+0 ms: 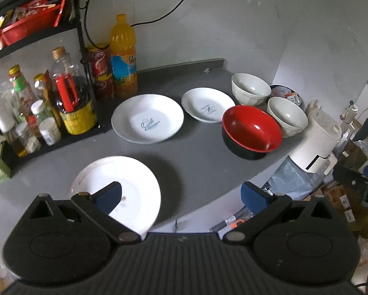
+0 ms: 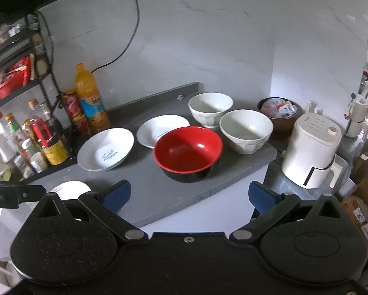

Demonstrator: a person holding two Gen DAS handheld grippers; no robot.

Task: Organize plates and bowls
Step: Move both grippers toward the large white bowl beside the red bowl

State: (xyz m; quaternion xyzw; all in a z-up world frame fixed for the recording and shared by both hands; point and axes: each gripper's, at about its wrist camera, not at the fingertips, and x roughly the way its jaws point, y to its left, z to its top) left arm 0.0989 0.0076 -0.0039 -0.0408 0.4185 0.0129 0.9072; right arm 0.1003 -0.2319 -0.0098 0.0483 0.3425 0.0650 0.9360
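Grey table (image 2: 147,196) is carrying a red bowl (image 2: 187,153), two white bowls behind it, three plates left of it. Left gripper (image 1: 181,196) and right gripper (image 2: 188,196) are both hovering wide, holding nothing.

You've got three white plates on the grey counter (image 1: 196,152): near plate (image 1: 125,186), logo plate (image 1: 147,118), far plate (image 1: 207,104). Three bowls beside the red bowl (image 2: 187,151) included: two white, rear bowl (image 2: 209,108) and front bowl (image 2: 245,130).
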